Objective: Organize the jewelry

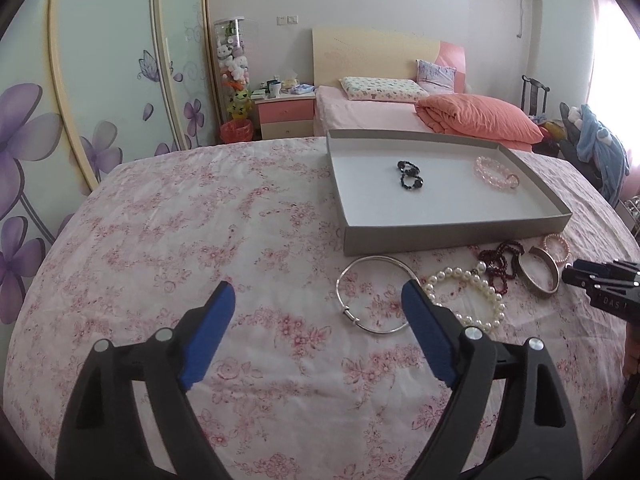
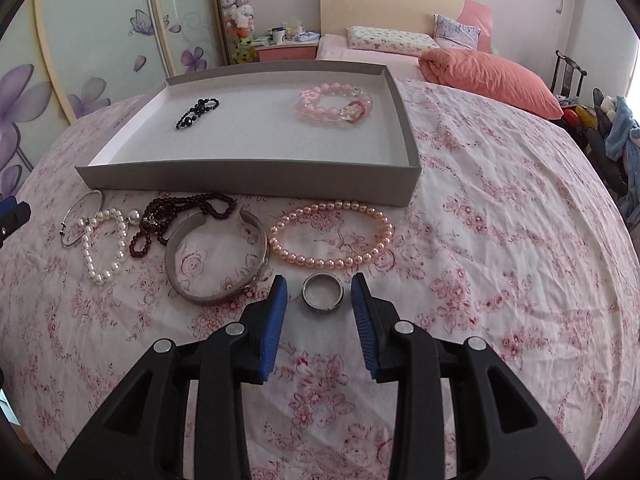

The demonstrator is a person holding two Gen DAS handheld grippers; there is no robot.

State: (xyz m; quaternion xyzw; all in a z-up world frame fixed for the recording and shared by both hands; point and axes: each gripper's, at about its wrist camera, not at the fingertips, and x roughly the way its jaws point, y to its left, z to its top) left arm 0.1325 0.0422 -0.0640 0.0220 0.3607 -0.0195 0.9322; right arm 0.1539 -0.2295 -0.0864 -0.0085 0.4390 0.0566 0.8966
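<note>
Pink flowery cloth [image 2: 480, 200] covers the tabletop. Two bracelets already lie in the gray tray [image 2: 248, 176]; six pieces wait outside. Both grippers are open, the right gripper [image 2: 319, 284] around the ring [image 2: 322, 292].

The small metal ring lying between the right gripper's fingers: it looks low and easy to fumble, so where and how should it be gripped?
Grip the small metal ring across its outer band, one pad on each side, coming down from above. It lies flat on the floral cloth with its opening up, and the right gripper already straddles it with gaps either side, so closing there should probably catch it.
</note>
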